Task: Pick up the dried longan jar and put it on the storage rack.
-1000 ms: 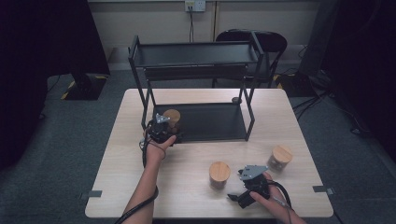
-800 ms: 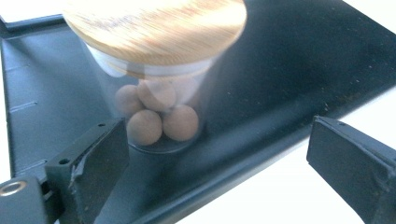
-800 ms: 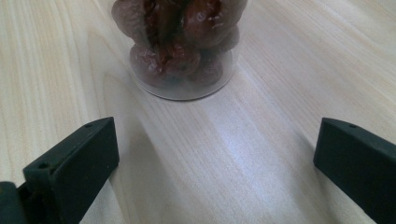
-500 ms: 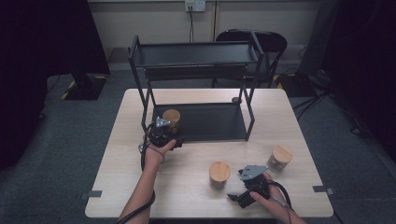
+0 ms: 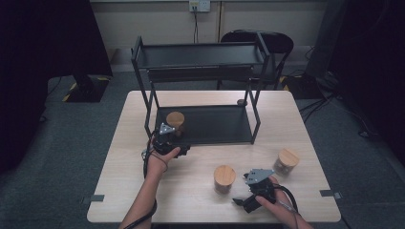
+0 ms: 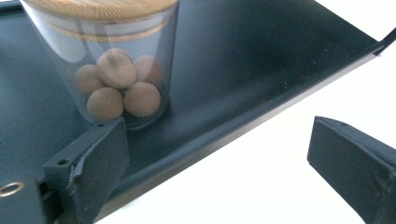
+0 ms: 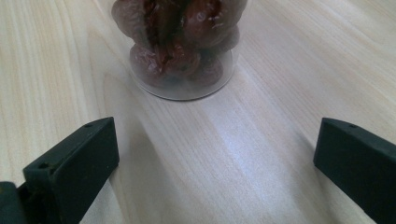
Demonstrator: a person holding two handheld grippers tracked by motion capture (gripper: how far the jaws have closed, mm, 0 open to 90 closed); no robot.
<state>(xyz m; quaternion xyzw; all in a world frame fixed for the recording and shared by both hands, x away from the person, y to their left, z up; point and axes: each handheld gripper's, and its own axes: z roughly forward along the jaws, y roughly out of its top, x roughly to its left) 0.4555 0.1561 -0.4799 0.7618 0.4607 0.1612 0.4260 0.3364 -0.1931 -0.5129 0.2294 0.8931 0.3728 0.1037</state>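
Observation:
A glass jar with a wooden lid stands on the left end of the black rack's lower shelf. It holds round brown balls. My left gripper sits at the shelf's front edge just short of this jar. Its jaws are open, straddling the shelf rim, and nothing is between them. A second lidded jar stands on the table, filled with dark reddish-brown pieces. My right gripper is open a short way in front of it, not touching.
A third lidded jar stands on the wooden table to the right. The two-tier black rack fills the back half of the table, with its legs at the shelf corners. A chair stands behind it.
My left gripper has drawn back slightly from the jar on the shelf, toward the person. The right gripper has stayed where it was.

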